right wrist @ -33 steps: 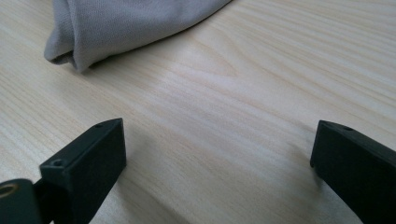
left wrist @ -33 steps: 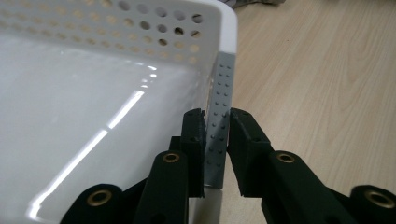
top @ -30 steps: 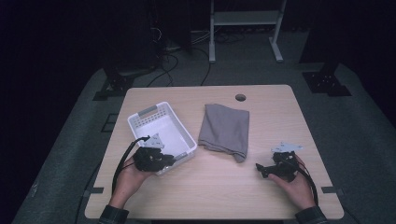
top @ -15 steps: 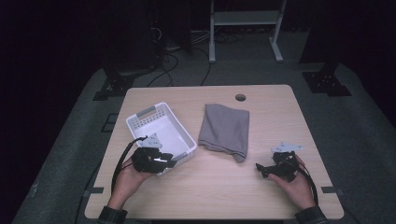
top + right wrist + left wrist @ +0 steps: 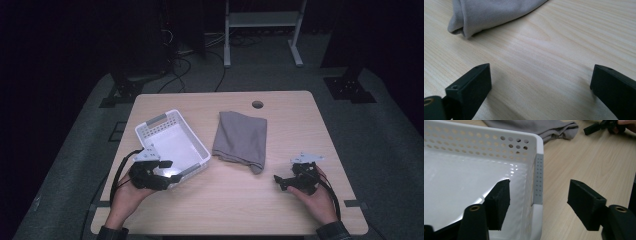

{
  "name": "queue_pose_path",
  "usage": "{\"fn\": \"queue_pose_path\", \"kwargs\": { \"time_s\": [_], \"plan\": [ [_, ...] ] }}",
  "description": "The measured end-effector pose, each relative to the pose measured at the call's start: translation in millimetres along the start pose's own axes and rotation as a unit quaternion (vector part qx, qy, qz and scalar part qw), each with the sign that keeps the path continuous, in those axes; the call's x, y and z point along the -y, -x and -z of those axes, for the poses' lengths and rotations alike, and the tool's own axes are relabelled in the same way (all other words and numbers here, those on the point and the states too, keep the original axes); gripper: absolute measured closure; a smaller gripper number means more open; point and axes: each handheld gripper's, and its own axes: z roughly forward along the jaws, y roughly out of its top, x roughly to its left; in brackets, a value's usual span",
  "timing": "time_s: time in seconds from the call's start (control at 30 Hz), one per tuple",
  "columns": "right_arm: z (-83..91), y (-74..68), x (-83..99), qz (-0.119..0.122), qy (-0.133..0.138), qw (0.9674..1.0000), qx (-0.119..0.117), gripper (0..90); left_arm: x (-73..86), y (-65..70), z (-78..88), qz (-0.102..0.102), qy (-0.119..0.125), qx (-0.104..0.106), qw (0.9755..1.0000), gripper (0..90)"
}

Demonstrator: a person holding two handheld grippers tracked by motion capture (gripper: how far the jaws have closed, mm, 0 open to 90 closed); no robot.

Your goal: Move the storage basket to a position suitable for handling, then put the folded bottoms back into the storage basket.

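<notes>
Plastic basket (image 5: 172,150), white and perforated, sits empty on the left part of the wooden table (image 5: 300,125) in the high view, with a folded grey cloth (image 5: 241,140) just to its right, apart from it. The left gripper (image 5: 167,172) is at the basket's near end wall; the right gripper (image 5: 280,181) rests on bare wood near the cloth's front corner, holding nothing.

Left gripper view: the tongs have just been spreading and straddle the basket's corner rim (image 5: 536,195), one jaw inside, one outside, neither pressing on it. The wall with its grey handle strip (image 5: 539,180) looks thin, stiff and smooth, so the basket is probably light and a bit slippery; pinching the rim by that strip seems the surest hold.

Right gripper view: the jaws stand spread wide over bare wood, with the cloth's soft, limp fold (image 5: 464,27) ahead.
</notes>
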Motion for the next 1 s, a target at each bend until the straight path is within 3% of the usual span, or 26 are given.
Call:
{"fn": "queue_pose_path", "kwargs": {
  "time_s": [0.33,0.47,0.57,0.97,1.0],
  "plan": [
    [0.1,0.0,0.1,0.0,0.0,1.0,0.0,2.7,24.1,-4.2,25.8,0.025,0.017,-0.043,0.9986,14.5],
    [0.1,-0.1,0.1,0.0,0.0,1.0,0.001,2.6,41.1,-5.3,34.6,0.035,0.02,-0.081,0.9959,6.0],
    [0.1,-0.4,0.0,-0.001,0.0,1.0,0.002,2.6,50.2,-7.2,37.4,0.039,0.016,-0.095,0.9946,1.4],
    [0.2,-1.1,-0.1,-0.002,-0.001,1.0,0.002,3.3,82.4,-16.5,25.1,0.052,-0.023,-0.117,0.9915,0.0],
    [2.1,-1.4,-0.7,-0.003,-0.002,1.0,0.002,9.4,85.3,-18.3,22.8,0.051,-0.028,-0.117,0.9914,0.0]
  ]
}}
